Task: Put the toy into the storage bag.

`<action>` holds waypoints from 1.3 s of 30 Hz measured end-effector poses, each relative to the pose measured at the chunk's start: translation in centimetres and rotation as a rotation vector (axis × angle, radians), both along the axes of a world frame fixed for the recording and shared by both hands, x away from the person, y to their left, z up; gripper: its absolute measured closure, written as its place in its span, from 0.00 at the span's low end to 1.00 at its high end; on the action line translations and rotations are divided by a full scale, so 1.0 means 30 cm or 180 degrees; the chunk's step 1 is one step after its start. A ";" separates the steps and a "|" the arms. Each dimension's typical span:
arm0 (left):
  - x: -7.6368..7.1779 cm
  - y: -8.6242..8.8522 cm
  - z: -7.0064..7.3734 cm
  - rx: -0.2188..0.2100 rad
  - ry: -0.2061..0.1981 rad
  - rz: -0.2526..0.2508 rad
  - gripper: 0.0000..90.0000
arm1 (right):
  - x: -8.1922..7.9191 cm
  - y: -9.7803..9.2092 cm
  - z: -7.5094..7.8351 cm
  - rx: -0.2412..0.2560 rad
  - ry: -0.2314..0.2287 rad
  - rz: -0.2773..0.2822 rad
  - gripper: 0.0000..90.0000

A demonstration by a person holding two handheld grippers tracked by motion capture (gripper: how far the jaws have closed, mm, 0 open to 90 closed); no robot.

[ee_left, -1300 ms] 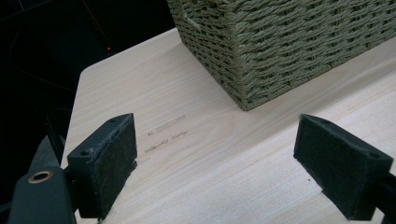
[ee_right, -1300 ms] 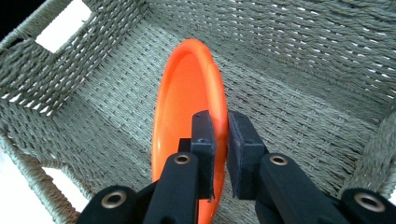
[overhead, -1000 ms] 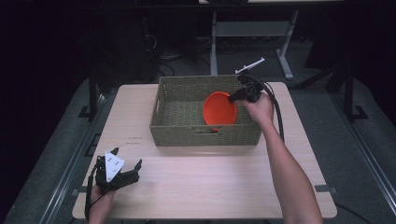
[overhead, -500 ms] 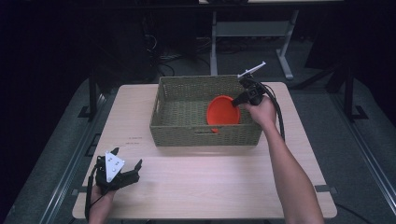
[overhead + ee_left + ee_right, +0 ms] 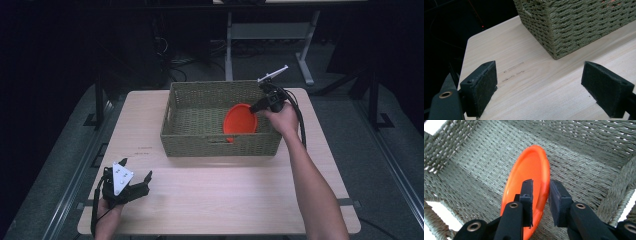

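An orange plate (image 5: 240, 121) stands on edge inside the green woven basket (image 5: 220, 145), tilted, toward its right end. My right gripper (image 5: 252, 109) reaches in from the right and is shut on the plate's rim. In the right gripper view the two jaws of that gripper (image 5: 541, 187) straddle the plate's (image 5: 529, 170) edge above the basket's woven floor (image 5: 474, 157). My left gripper (image 5: 136, 167) lies on the table near its front left corner, open and holding nothing. The left gripper view has its own gripper (image 5: 546, 77) with jaws wide apart, facing a corner of the basket (image 5: 574, 25).
The light wooden table (image 5: 225, 195) has bare surface in front of the basket. Table edges lie close to my left gripper. Dark floor, a metal stand (image 5: 230, 40) and cables lie beyond the far edge.
My right gripper has carried the orange plate lower into the basket and slightly right. The left gripper has stayed where it was.
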State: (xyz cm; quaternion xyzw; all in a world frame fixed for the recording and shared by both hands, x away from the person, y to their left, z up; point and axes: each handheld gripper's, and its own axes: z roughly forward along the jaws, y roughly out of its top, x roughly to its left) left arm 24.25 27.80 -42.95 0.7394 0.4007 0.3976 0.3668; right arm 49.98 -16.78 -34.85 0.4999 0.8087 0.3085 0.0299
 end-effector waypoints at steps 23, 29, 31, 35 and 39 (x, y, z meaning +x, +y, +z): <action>0.008 -0.003 -0.001 -0.0003 0.0026 0.0007 0.14 | 0.002 0.003 -0.006 0.0180 0.0094 0.0169 0.72; 0.008 -0.003 -0.002 -0.0009 0.0035 0.0009 0.14 | -0.001 0.005 -0.008 0.0218 0.0146 0.0218 0.67; 0.008 -0.003 -0.002 -0.0007 0.0032 0.0006 0.14 | -0.002 0.008 -0.006 0.0221 0.0137 0.0245 0.64; 0.008 -0.003 -0.002 -0.0010 0.0029 -0.0001 0.14 | -0.006 0.018 -0.006 0.0254 0.0168 0.0281 0.63; 0.005 -0.003 -0.002 -0.0009 0.0024 -0.0002 0.14 | -0.008 0.028 -0.009 0.0253 0.0182 0.0328 0.60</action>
